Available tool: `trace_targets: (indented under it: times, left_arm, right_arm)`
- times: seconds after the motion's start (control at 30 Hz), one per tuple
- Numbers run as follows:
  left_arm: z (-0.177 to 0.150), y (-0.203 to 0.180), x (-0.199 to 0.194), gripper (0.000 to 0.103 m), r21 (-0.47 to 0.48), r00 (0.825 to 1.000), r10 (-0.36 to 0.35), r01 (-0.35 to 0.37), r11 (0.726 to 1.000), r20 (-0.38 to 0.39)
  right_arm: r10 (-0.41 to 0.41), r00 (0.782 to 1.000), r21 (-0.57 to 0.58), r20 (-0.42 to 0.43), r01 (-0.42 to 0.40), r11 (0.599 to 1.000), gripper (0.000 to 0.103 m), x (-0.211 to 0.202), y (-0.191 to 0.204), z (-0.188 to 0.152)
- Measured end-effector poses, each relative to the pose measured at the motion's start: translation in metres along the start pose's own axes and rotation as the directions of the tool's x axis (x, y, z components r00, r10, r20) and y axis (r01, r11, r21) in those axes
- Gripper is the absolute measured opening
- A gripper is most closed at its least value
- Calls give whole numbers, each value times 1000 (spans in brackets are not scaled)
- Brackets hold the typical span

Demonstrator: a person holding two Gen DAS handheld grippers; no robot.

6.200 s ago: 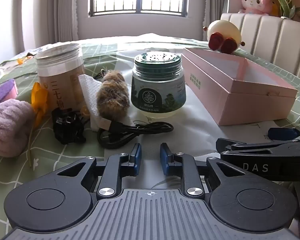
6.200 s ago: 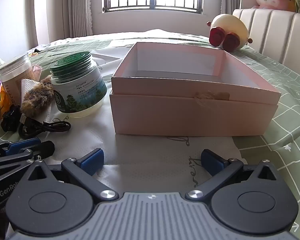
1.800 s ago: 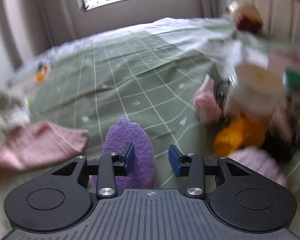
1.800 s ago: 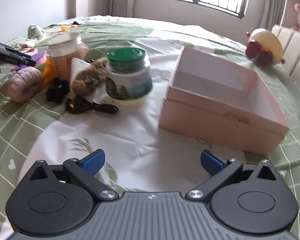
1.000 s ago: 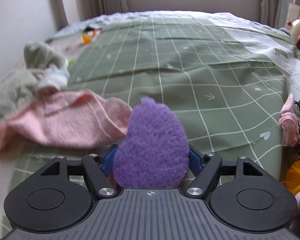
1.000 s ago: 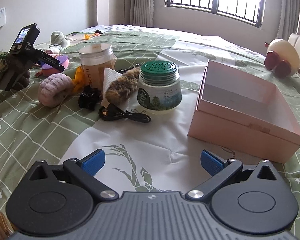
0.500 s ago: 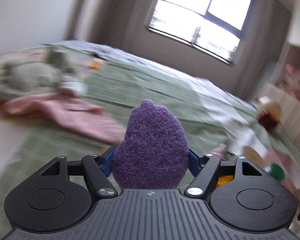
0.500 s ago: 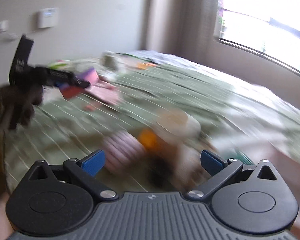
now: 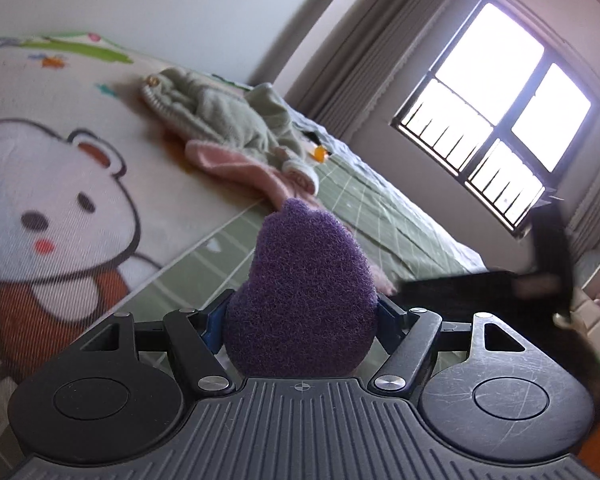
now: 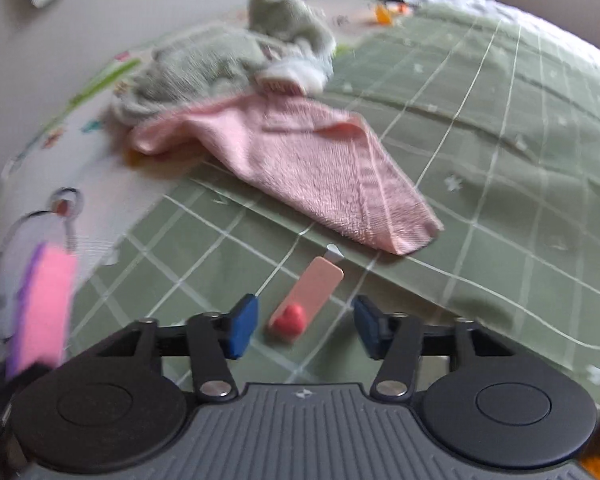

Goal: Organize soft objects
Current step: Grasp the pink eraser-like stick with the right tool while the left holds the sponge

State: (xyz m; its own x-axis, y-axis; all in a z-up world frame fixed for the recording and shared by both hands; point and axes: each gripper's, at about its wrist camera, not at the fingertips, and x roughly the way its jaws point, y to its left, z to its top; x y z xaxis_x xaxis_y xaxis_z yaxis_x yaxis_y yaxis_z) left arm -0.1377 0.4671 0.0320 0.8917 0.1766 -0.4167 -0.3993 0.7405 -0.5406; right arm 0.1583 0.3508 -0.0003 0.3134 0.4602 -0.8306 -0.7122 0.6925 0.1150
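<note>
My left gripper (image 9: 300,316) is shut on a purple sponge (image 9: 300,292) and holds it up off the bed, tilted. My right gripper (image 10: 304,322) is open, low over the green checked bedspread (image 10: 500,140), with a small pink strip bearing a red heart (image 10: 306,296) lying between its fingers. A pink towel (image 10: 320,160) lies just beyond, with a grey-green fleece garment (image 10: 228,60) behind it. Both cloths also show in the left wrist view, the towel (image 9: 236,164) and the garment (image 9: 228,116). At the far left of the right wrist view the held sponge (image 10: 44,308) shows pink and purple.
A cream blanket with a cartoon bear (image 9: 52,184) covers the bed's left part. A barred window (image 9: 496,128) and curtains stand behind. A dark blurred shape, the other gripper (image 9: 500,284), crosses the right of the left wrist view. A small orange object (image 10: 382,12) lies far back.
My left gripper has lifted and tilted with the purple sponge in it. My right gripper has swung left and down to the towel side of the bed, and its fingers are closer together.
</note>
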Motion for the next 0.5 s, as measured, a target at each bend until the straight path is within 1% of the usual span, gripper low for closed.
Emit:
trace_targets:
  times: [0.03, 0.07, 0.1, 0.2, 0.3, 0.33, 0.37, 0.43, 0.5]
  left_arm:
    - [-2, 0, 1, 76, 8, 1000, 6, -6, 1000, -4]
    - [-4, -1, 1, 76, 19, 1000, 11, -11, 1000, -2]
    - [-5, -1, 1, 76, 29, 1000, 13, -13, 999, 0]
    - [-7, -9, 0, 76, 37, 1000, 0, 0, 999, 0]
    - [-3, -29, -1, 76, 55, 1000, -27, 27, 998, 0]
    - [-1, -40, -2, 76, 67, 999, -42, 42, 997, -1]
    - [0, -52, -4, 76, 82, 998, -58, 58, 995, -4]
    - [4, -81, -4, 76, 117, 995, -100, 101, 988, -14]
    - [7, -117, 3, 76, 157, 988, -152, 156, 975, -36]
  right_arm:
    - [-27, 999, -23, 21, 27, 999, 34, 0, 4, 1]
    - [-39, 999, -50, 31, 41, 998, 25, -3, 8, 0]
    - [-27, 999, -74, 24, 29, 997, 19, -7, 10, 0]
    - [15, 999, -59, 33, -13, 998, 19, -35, 3, -4]
    - [32, 997, -70, 73, -26, 997, 19, -80, -9, -6]
    - [40, 995, -67, 89, -34, 997, 19, -104, -18, -10]
    - [41, 994, -63, 104, -34, 997, 19, -119, -25, -11]
    - [17, 987, -60, 162, -7, 998, 19, -170, -47, -22]
    - [-32, 976, -49, 215, 43, 998, 19, -218, -70, -34]
